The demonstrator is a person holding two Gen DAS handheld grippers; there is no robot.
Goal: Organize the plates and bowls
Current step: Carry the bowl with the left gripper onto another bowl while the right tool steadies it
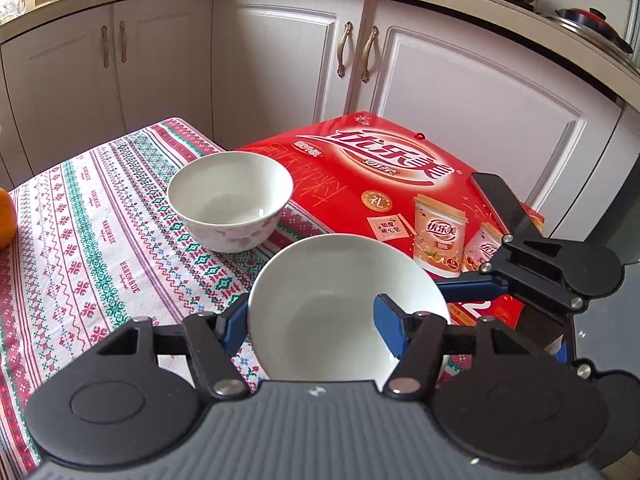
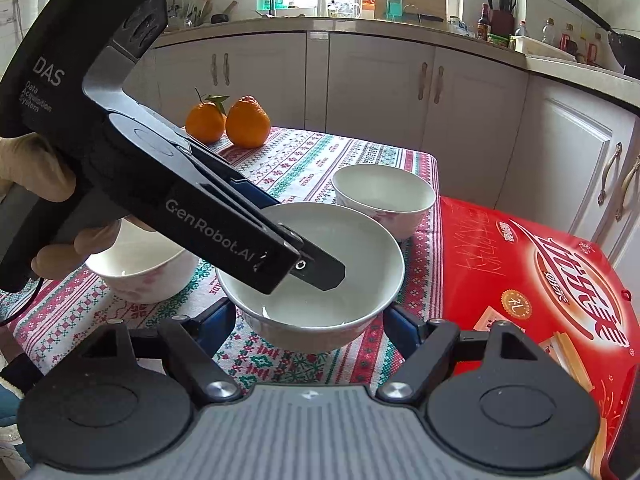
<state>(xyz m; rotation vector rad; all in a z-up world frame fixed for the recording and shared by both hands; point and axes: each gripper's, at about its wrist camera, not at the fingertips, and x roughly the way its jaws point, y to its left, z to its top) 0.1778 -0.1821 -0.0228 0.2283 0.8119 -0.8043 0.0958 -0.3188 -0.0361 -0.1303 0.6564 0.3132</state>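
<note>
A plain white bowl (image 1: 340,304) (image 2: 320,276) is at the table's near right. My left gripper (image 1: 316,324) (image 2: 304,264) grips its rim, one blue finger (image 1: 390,330) inside and one outside, and the bowl sits tilted. My right gripper (image 2: 310,326) is open with its fingers on both sides of the same bowl; it also shows in the left wrist view (image 1: 472,284). A white bowl with pink flowers (image 1: 230,200) (image 2: 384,196) stands further back. Another flowered bowl (image 2: 140,268) stands at the left, partly hidden by the left gripper.
The table carries a red, green and white patterned cloth (image 1: 80,240). A red gift box (image 1: 400,184) (image 2: 540,280) lies at the table's right. Two oranges (image 2: 228,120) stand at the far end. White cabinets (image 1: 280,60) and a cluttered counter lie beyond.
</note>
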